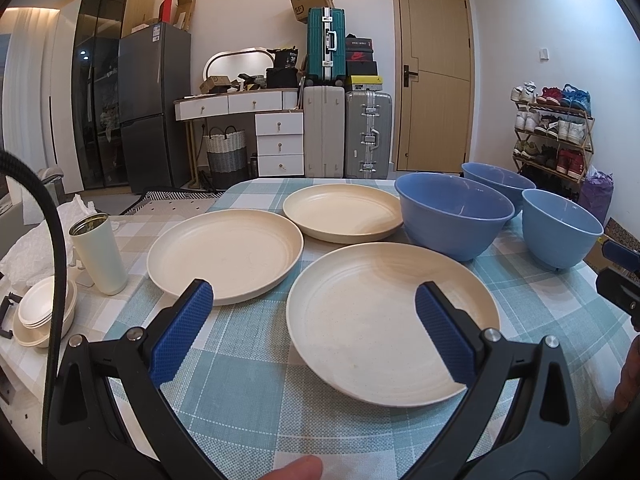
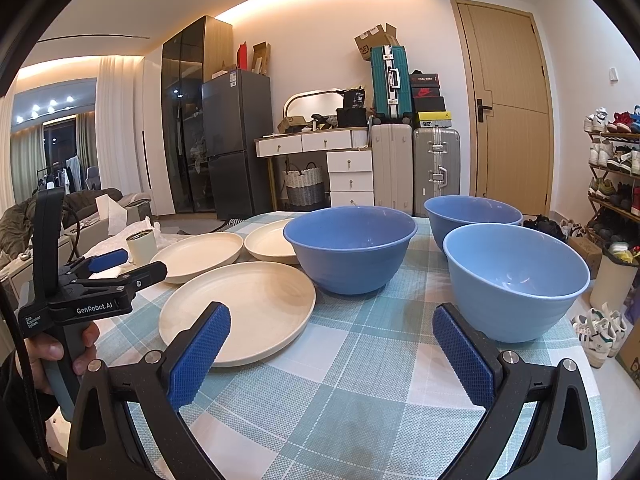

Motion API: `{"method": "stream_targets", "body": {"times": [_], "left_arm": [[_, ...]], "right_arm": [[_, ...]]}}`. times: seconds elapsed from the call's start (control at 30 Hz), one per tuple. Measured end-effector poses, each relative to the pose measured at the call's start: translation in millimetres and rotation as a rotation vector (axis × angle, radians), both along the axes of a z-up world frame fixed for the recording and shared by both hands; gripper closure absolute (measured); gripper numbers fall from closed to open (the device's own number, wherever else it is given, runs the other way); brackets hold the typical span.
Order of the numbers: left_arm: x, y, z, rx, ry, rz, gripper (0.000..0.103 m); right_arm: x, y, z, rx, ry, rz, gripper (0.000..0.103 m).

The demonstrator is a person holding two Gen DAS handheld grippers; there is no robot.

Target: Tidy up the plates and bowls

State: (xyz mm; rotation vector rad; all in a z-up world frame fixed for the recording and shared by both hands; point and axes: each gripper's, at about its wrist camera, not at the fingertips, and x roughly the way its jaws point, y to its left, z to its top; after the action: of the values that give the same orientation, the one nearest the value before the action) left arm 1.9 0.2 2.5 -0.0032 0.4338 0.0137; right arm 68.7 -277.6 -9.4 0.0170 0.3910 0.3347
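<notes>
Left gripper (image 1: 314,300) wide open over nearest plate (image 1: 384,320), right gripper (image 2: 332,320) wide open, empty

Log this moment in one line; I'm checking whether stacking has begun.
stage: not begun | left gripper: open, empty, facing nearest plate | right gripper: open, empty, near light blue bowl | plates and bowls: all separate

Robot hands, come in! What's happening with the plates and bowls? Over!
Left gripper open, right gripper open, both empty. Three cream plates and three blue bowls spread out, unstacked. Nothing blocking.
</notes>
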Motion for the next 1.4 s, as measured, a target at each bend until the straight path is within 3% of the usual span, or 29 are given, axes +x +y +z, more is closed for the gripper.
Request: {"method": "stream_targets", "body": {"times": [0.3, 0.6, 0.8, 1.4], "left_arm": [[6, 4, -5, -0.047, -0.021, 0.001, 0.002], [7, 0, -4, 0.011, 0.009, -0.007, 0.002], [9, 3, 2, -0.003, 0.009, 0.004, 0.002], [28, 27, 23, -0.053, 0.111, 0.023, 0.002]], "right_arm": [[6, -7, -3, -0.006, 0.015, -0.008, 0.0], [8, -10, -3, -0.008, 0.057, -0.033, 0.0], [9, -13, -1, 0.001, 0.077, -0.044, 0.0], [36, 8, 38, 0.018, 0.092, 0.015, 0.0]]}}
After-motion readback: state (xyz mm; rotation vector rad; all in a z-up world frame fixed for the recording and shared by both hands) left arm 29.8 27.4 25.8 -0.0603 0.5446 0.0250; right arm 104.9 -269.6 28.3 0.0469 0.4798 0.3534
